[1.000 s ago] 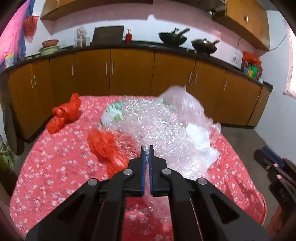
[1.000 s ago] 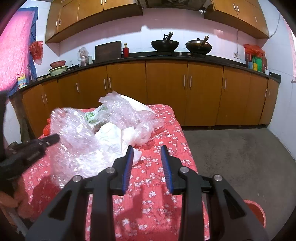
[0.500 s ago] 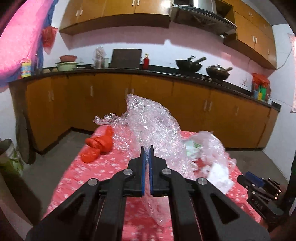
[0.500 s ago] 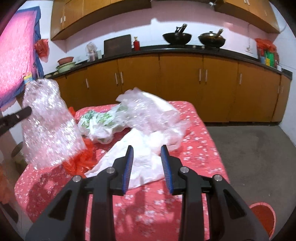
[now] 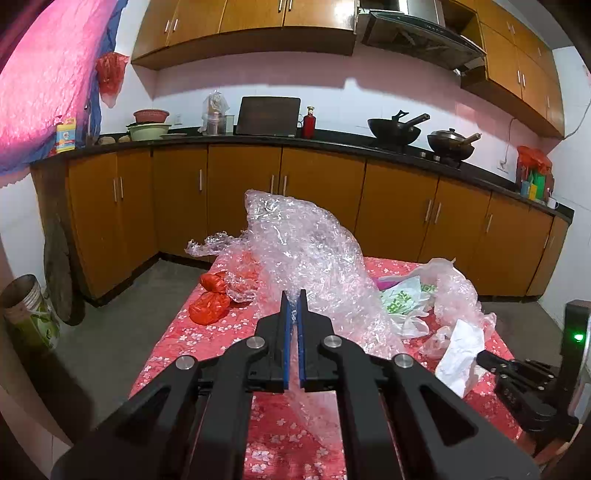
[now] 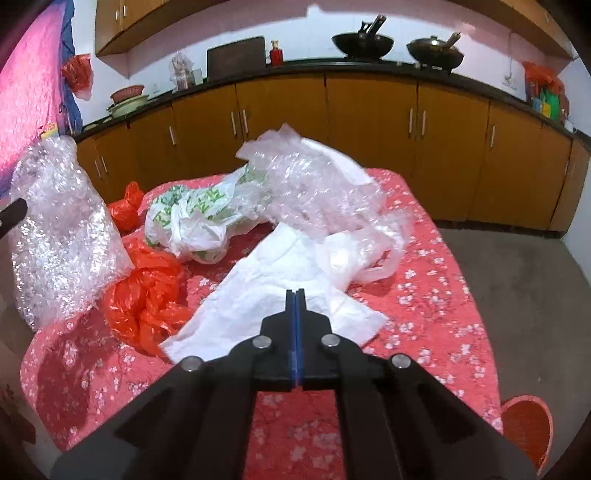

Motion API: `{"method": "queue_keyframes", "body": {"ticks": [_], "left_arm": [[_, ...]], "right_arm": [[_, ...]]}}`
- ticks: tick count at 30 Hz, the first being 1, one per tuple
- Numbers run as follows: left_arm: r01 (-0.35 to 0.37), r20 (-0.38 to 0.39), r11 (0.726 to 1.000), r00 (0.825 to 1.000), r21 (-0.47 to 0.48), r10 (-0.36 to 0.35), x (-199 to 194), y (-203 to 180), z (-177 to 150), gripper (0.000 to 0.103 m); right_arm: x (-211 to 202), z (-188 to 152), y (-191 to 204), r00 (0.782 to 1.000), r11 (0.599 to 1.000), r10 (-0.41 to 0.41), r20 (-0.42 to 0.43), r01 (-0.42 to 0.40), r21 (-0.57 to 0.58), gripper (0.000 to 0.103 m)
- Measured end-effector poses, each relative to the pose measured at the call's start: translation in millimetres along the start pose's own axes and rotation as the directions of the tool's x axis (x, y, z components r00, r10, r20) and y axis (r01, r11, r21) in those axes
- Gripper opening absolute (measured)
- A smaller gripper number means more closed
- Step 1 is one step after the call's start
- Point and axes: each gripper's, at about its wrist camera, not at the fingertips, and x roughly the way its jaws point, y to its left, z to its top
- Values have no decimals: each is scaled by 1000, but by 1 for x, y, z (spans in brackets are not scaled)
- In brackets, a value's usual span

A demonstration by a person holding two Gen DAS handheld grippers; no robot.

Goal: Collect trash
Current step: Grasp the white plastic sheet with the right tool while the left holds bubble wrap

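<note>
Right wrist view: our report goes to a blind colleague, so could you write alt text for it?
The right gripper, jaws shut, pinches the near edge of a white paper sheet on a table with a red floral cloth. Around it lie clear plastic bags, a green-printed bag and crumpled red plastic; at left, bubble wrap is held up.

- Indoor light, moderately bright, pinkish cast on the walls.
- Glare patches on the upper cabinet doors and glints across the bubble wrap.
- Strong fisheye bend: the counter edge arcs, corners fall to black.
- Soft dark shadows on the red cloth beneath the bags.
- Right view slightly blurred; left view sharper.
</note>
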Motion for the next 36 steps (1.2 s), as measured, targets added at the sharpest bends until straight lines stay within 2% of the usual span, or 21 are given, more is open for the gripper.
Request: {"method": "queue_keyframes", "body": {"ticks": [4,7,9,11,14,16,17,18,24,36], "left_arm": [[0,-3,1000,1000,9,0,0,-1,-2,3],[-7,-7,1000,1000,12,7,1,0,-4,3],[-14,-16,1000,1000,12,14,3,2,-6,3],[-22,-28,1000,999,8,22,6,7,-8,3],[-27,-39,1000,999,4,27,9,13,-11,3],[-28,-41,1000,999,3,28,10,15,-12,3],[-27,-41,1000,999,2,28,10,16,-12,3],[-27,-41,1000,999,2,27,10,16,-13,3],[-25,-38,1000,999,5,25,9,16,-12,3],[15,-10,1000,1000,24,-14,-6,-1,-1,3]], "right_arm": [[-8,2,-8,1000,1000,3,20,-4,15,2],[0,4,-15,999,998,35,-12,-34,54,10],[4,5,-16,999,997,30,-17,-29,71,43],[5,4,-14,1000,997,24,-10,-23,68,46],[14,5,-7,999,998,20,-36,-18,54,43],[21,4,-3,998,999,10,-57,-8,32,29],[24,4,-2,998,1000,6,-67,-5,24,14],[27,4,-1,997,1000,3,-81,-1,18,3],[9,3,-12,999,999,-1,-36,2,46,2],[-51,23,-38,993,997,-8,117,-2,83,2]]}}
